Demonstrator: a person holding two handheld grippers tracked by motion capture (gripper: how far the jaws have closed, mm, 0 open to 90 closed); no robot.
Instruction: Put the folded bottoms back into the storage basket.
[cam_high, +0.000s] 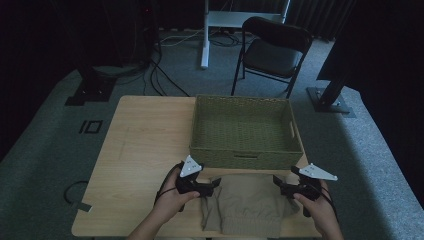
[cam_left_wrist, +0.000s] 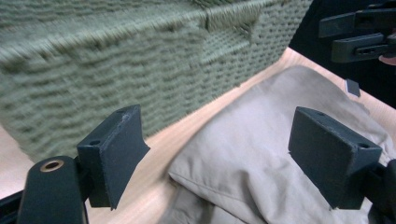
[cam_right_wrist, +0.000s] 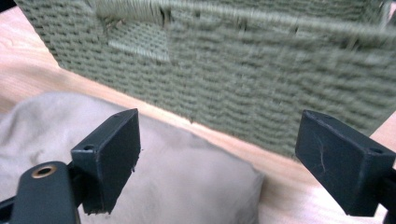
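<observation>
While both grippers sit low at the near edge of the tabletop, the folded khaki garment lies flat between them, right against the near edge and just in front of the basket.

The left gripper is at the garment's left side. Its own view shows its fingers spread wide open, with the cloth's folded corner lying in the gap below them and nothing pinched. Pretty clearly not gripping yet.

The right gripper is at the garment's right side, same deal: fingers open wide, the cloth's edge under the left one and bare wood under the right one. No contact can be made out between pads and fabric.

The basket is green woven stuff, sitting toward the far right part of the tabletop, its near wall with the handle slot facing the garment. A thin strip of wood shows between basket and cloth, so they look just apart, not touching.
</observation>
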